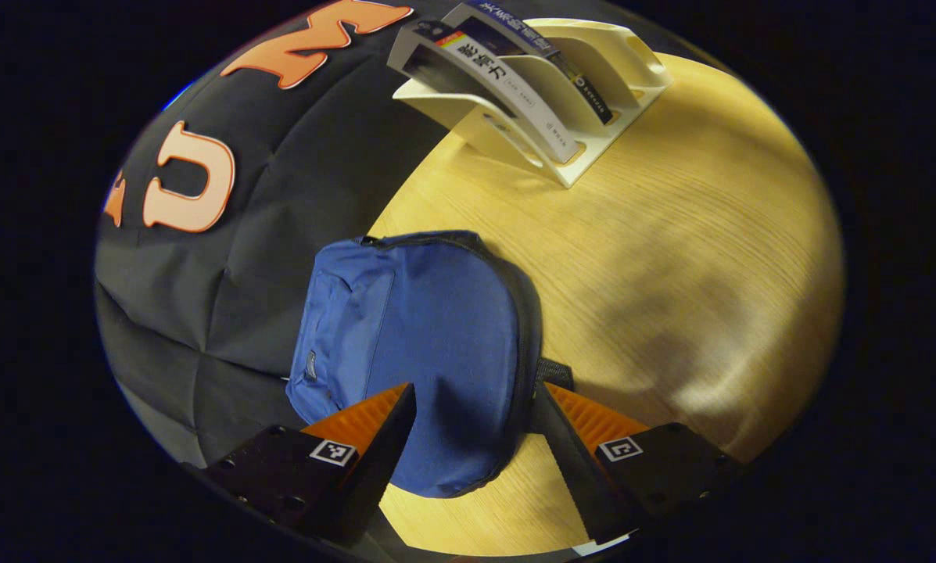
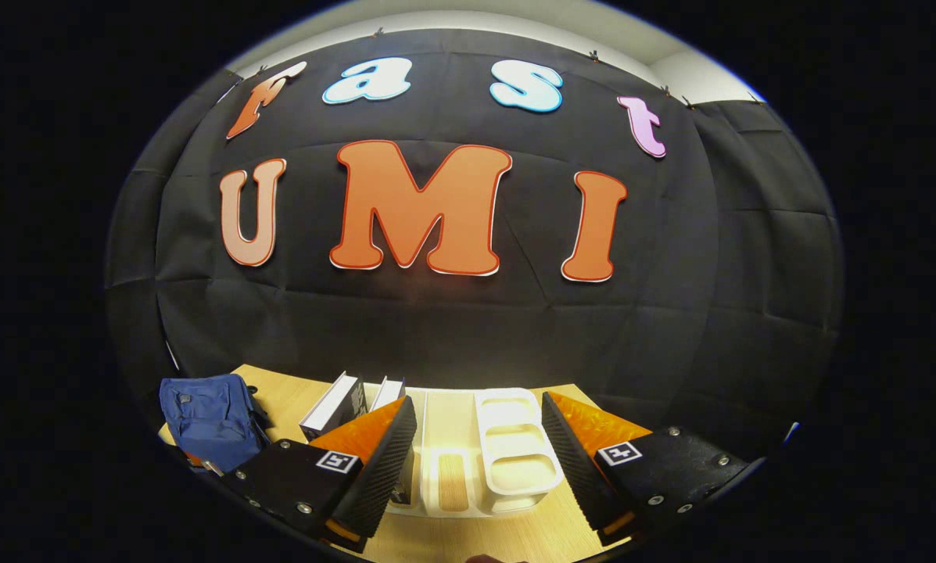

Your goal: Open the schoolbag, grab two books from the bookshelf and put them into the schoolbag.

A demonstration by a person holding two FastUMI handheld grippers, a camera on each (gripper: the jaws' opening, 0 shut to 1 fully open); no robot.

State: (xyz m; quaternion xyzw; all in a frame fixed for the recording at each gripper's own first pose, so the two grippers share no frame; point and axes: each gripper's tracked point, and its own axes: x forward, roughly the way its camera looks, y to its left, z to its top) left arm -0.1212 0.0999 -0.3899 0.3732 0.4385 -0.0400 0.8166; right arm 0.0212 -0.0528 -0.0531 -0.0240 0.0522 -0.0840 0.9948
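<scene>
Left gripper view looks down on a blue schoolbag [image 1: 428, 352] lying flat on a pale wooden table [image 1: 671, 297], its zip closed and its long axis running from about six o'clock to twelve o'clock, with the front pocket toward nine o'clock. At about one o'clock from the bag, well apart from it, stands a cream bookshelf [image 1: 585, 86] with slanted dividers; two books [image 1: 507, 86] lean in its slots nearest the wall, and the other slots hold nothing. The left gripper [image 1: 475, 407] hovers over the near end of the bag with its fingers spread wide on either side, holding nothing; whether the tips touch the fabric cannot be told. Right gripper view faces the black cloth wall, level with the table. The right gripper [image 2: 479, 426] is held low with its fingers wide apart, gripping nothing, and the bookshelf [image 2: 514, 453] sits between them farther off. The two books [image 2: 342, 403] stand at its eleven o'clock side, spines toward the camera. The schoolbag [image 2: 209, 418] lies at nine o'clock, near the table's edge.
</scene>
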